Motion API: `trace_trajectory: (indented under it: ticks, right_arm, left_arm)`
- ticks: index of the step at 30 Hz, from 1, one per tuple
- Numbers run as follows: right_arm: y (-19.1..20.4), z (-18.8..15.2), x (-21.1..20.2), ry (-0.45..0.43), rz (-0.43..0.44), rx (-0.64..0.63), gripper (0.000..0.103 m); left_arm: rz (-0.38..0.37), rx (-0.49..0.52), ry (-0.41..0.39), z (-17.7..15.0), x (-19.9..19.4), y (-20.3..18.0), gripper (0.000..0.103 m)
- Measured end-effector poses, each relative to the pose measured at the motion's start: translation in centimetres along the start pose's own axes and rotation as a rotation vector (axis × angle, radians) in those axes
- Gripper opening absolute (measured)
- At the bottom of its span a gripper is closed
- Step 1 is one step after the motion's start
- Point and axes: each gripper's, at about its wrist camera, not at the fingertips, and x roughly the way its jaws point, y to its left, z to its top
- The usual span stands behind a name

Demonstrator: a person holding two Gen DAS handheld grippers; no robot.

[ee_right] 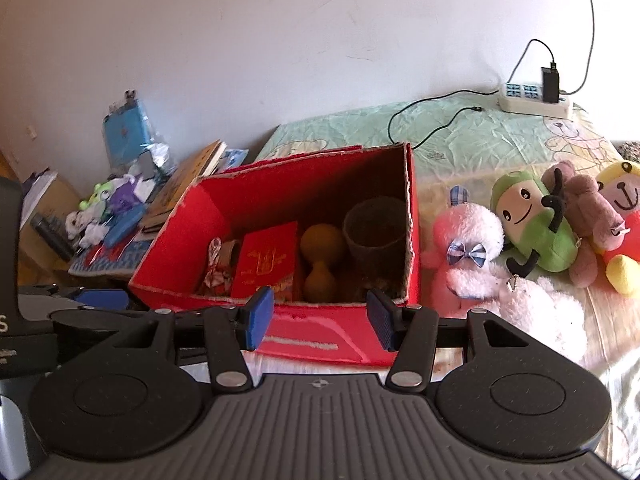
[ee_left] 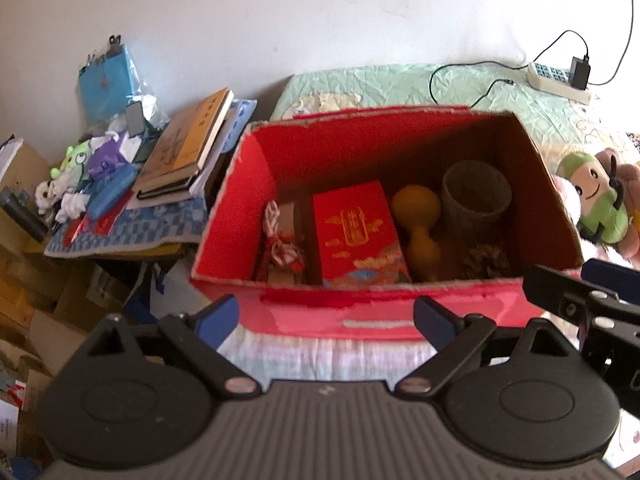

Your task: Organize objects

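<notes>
One open red cardboard box (ee_right: 276, 196) sits on the bed. Inside it are one red rectangular packet with gold print (ee_right: 266, 258), one yellow-brown gourd (ee_right: 320, 258), one grey round pot (ee_right: 376, 226), one red-and-white cloth bundle (ee_right: 214, 268) and one brown pine cone (ee_left: 486, 260). Four plush toys lie beside the box: one pink (ee_right: 472, 252), one green (ee_right: 528, 220), one mauve (ee_right: 584, 216), one yellow-and-red (ee_right: 622, 216). One white power strip (ee_right: 534, 98) lies by the wall.

A plain white wall (ee_right: 280, 40) stands behind a bed (ee_right: 460, 136) with a pale green sheet; daylight falls across it.
</notes>
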Motion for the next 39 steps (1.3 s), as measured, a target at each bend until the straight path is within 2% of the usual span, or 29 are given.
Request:
trace_trajectory:
  ticks: [15,32,39]
  right_arm:
    - [3.5,2.0,3.5,-0.056,-0.129,0.033,0.055]
    - [4.7,3.1,7.9,-0.017,-0.238,0.045,0.055]
    - [4.6,3.4,9.5,0.021,-0.253,0.023,0.056]
  left_arm:
    - [-0.06,0.066,-0.02,3.0,3.8,3.6,0.094]
    - [-0.14,0.095,0.012,4.7,8.6,4.9,0.094]
    - [-0.155,0.078,0.025,4.8,9.7,5.1,0.094]
